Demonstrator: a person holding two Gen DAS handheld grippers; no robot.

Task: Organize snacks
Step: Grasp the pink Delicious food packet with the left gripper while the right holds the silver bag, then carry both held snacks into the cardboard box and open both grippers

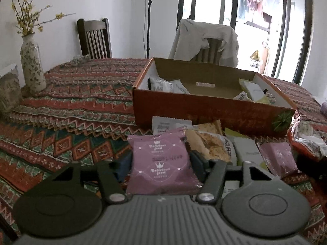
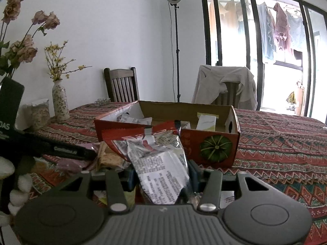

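Note:
A purple snack packet (image 1: 160, 175) lies at the front of a pile of snacks on the patterned tablecloth. My left gripper (image 1: 161, 162) has its pads against both sides of it. Beside it lie a cracker packet (image 1: 208, 145), a pale green packet (image 1: 248, 152) and a second purple packet (image 1: 278, 159). Behind the pile stands an orange cardboard box (image 1: 204, 110) with a few packets at each end. My right gripper (image 2: 162, 173) is shut on a crumpled red and silver packet (image 2: 161, 153), held up in front of the box (image 2: 210, 147).
A flowered vase (image 1: 31, 65) and a jar (image 2: 39, 114) stand at the table's left edge. Dried roses (image 2: 24, 47) rise at the near left. Two chairs (image 1: 95, 38) stand behind the table, one draped with a pale garment (image 1: 206, 38). The patterned tablecloth (image 1: 77, 106) spreads left of the box.

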